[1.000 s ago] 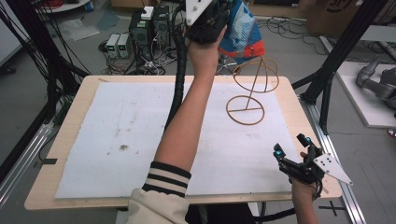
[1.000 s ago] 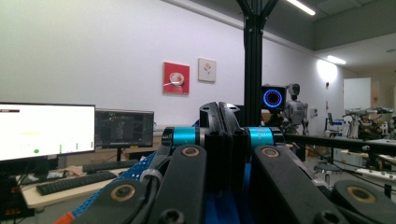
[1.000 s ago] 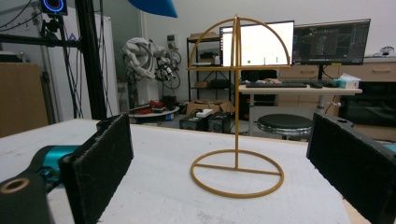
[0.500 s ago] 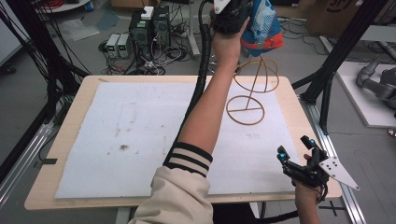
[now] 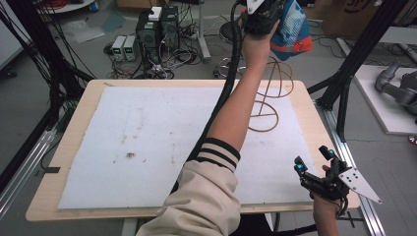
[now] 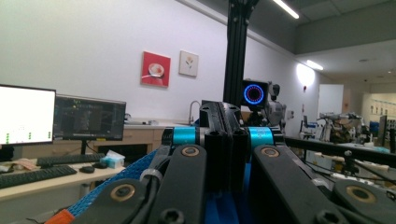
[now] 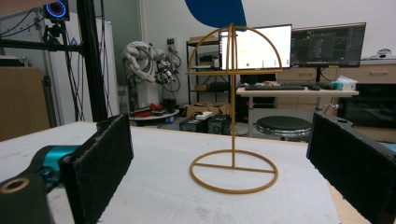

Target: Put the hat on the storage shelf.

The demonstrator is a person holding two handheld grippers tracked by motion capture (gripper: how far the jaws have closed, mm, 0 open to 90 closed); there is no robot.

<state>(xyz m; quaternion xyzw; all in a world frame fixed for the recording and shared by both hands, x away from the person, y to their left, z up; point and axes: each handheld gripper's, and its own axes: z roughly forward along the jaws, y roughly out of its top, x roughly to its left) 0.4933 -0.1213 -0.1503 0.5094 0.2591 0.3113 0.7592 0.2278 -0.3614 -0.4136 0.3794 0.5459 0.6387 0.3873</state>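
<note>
Left gripper (image 5: pixel 263 17) jaws clamped on blue bag (image 5: pixel 291 27), held above wire stand (image 5: pixel 269 96) at tabletop (image 5: pixel 74 128) far edge. Right gripper (image 5: pixel 314 164) jaws wide, empty; its view shows stand's ring base. One bag, one stand.

Left arm stretched far forward and up across the table, sleeve pushed to the elbow, forearm bare. Left gripper (image 5: pixel 263 17) raised high at the far edge, 2 jaws pressed together, clamped on a blue bag (image 5: pixel 292 27). Right hand (image 5: pixel 324 209) low at the near right corner, right gripper (image 5: pixel 314 160) roughly level, pointing forward, 2 jaws spread wide with nothing between them.
</note>
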